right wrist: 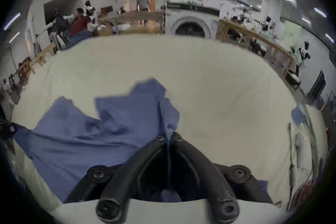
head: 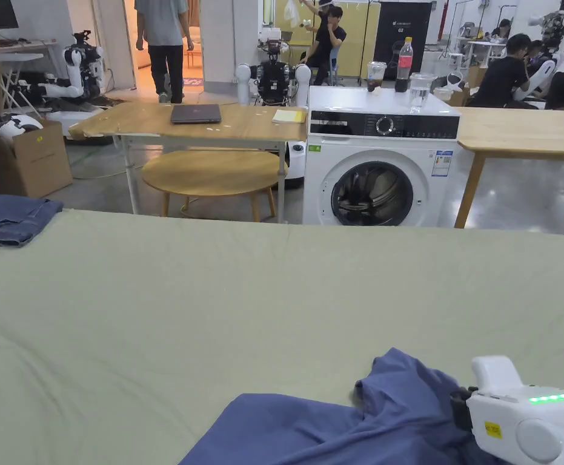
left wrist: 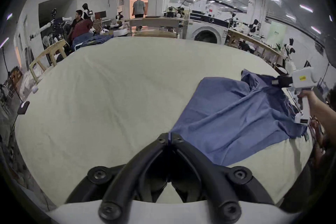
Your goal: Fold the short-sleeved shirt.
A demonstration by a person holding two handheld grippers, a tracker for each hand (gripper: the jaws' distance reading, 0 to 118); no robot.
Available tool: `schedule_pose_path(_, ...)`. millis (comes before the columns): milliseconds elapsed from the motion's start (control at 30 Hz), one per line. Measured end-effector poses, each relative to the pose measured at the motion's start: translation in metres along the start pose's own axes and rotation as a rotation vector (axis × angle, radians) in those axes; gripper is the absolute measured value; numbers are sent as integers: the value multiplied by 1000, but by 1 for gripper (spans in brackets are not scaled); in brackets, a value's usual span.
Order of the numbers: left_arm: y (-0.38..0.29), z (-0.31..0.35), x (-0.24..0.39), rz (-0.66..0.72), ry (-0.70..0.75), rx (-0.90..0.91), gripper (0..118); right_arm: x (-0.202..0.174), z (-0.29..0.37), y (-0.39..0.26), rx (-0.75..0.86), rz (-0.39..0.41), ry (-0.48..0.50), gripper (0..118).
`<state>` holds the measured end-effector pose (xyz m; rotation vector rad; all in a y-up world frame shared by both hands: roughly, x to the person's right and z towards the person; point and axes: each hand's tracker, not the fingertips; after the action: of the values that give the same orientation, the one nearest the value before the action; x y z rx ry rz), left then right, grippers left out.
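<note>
1. Work surface (head: 153, 315), pale green sheet: lying broad and bare to the far and left sides of the shirt; offering ample room for spreading that way; far edge dropping off toward the washing machine (head: 371, 175).
2. Shirt (left wrist: 227, 118), blue, short-sleeved: lying rumpled at the near right corner of the work surface, partly lifted, not yet flat. Likely needing a taut, level pull away from the near edge before any fold.
3. Right gripper (right wrist: 169, 138): jaws pressed together, pinching a raised ridge of shirt cloth.
4. Left gripper (left wrist: 169, 137): jaws pressed together, nipping the shirt's left corner; best kept low, drawing apart evenly from the right.
</note>
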<state>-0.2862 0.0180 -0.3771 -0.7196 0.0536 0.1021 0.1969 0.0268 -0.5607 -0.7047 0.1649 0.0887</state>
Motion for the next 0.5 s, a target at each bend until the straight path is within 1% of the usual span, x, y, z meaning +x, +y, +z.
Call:
schedule_pose_path(33, 11, 1, 2, -22, 7, 31, 0, 5, 23, 11, 48, 4, 12, 0)
schedule_pose_path(133, 50, 3, 7, -62, 17, 100, 0, 3, 83, 47, 188, 64, 13, 0)
schedule_pose_path(167, 69, 4, 7, -72, 16, 106, 0, 9, 102, 60, 245, 57, -19, 0)
schedule_pose_path(267, 122, 19, 11, -67, -6, 192, 0, 14, 156, 94, 390, 53, -40, 0)
schedule_pose_path(300, 142, 26, 13, -69, -1, 223, 0, 10, 180, 110, 445, 83, -36, 0)
schedule_pose_path(333, 162, 33, 16, -82, 3, 249, 0, 12, 198, 123, 486, 92, -52, 0)
schedule_pose_path(400, 198, 53, 27, -86, -5, 306, 0, 15, 229, 148, 544, 97, -79, 0)
schedule_pose_path(433, 218, 61, 29, -83, 0, 334, 0, 19, 241, 161, 568, 100, -68, 0)
schedule_pose_path(500, 252, 77, 36, -90, 14, 383, 0, 24, 267, 183, 623, 87, -96, 0)
